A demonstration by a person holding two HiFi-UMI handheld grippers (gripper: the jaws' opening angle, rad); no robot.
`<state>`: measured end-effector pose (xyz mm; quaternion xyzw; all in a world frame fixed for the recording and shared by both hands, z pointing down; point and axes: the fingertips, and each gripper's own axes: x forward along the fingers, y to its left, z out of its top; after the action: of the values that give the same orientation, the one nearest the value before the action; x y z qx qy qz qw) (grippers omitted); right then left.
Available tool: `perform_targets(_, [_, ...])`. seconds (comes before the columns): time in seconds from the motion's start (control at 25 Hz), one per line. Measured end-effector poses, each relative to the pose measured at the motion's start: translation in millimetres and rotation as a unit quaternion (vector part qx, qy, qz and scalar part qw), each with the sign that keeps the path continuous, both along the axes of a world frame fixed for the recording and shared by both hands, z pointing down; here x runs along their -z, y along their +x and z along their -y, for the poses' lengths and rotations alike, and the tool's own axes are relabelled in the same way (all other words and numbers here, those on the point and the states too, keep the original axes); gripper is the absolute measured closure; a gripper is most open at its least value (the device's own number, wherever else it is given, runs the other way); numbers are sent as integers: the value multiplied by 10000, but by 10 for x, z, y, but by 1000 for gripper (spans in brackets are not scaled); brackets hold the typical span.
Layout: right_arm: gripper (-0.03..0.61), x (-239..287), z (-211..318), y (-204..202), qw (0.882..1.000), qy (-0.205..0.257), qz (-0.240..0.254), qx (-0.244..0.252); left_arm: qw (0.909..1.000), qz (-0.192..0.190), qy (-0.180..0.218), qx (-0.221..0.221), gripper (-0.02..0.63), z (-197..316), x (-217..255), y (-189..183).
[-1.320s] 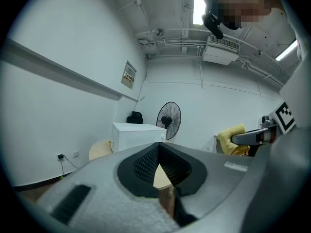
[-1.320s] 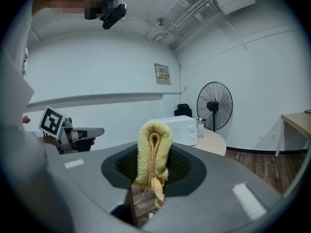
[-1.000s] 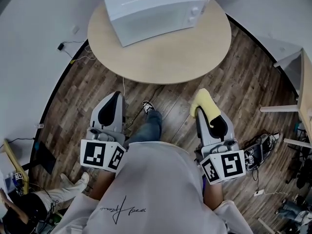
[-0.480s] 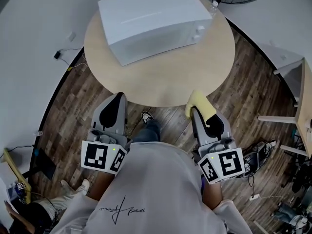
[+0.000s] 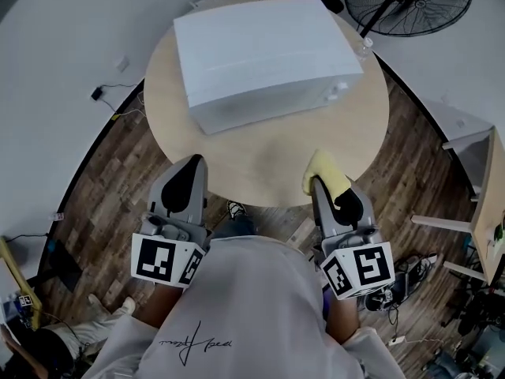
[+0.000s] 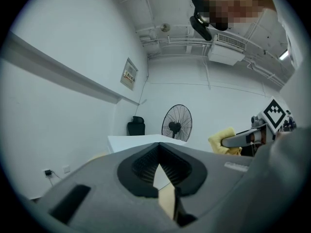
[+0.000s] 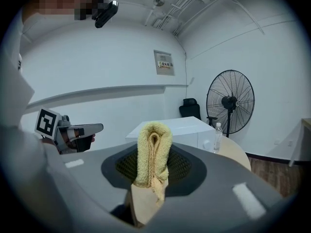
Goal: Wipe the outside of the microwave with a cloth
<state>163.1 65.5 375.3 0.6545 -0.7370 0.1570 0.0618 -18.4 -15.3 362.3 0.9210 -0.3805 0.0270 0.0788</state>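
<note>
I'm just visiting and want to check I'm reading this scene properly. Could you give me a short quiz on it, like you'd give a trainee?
1. Which gripper holds the yellow cloth?
2. The microwave stands on: A the floor; B the round table; C a chair.
3. True or false: the cloth is touching the microwave.

Key: 1 the right gripper; 2 B; 3 false, the cloth is short of the microwave, above the table's near edge.

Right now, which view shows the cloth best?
The right gripper view: the folded yellow cloth fills the centre, pinched in the right claw. The head view shows only a yellow lump at that claw's tip; the left gripper view, a small patch far right.
</note>
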Motion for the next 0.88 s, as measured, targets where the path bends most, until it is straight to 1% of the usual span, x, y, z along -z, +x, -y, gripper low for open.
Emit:
perform_targets(0.16, [449, 36, 240, -20, 9998, 12, -166, 123, 9998, 71, 131, -103, 623, 146, 25, -30])
perform_targets(0.28, [448, 76, 406, 18, 9994, 1, -291, 168, 9998, 116, 142, -108, 623, 264, 21, -82])
perform_targets(0.36, [446, 87, 509, 81, 9992, -55, -380, 134, 9998, 29, 136, -152, 623, 313, 40, -96])
perform_targets(0.6, [446, 86, 813, 238, 9993, -177, -319, 72, 9990, -120, 216, -377, 623, 314, 62, -156])
perform_targets(0.76, [449, 84, 1028, 366, 9991, -222, -366, -46, 9989, -201, 278, -319, 624, 345, 82, -249])
perform_targets(0.88, [453, 133, 1188, 444, 9982, -240, -550, -70, 9995, -198, 233, -127, 624, 424, 82, -313])
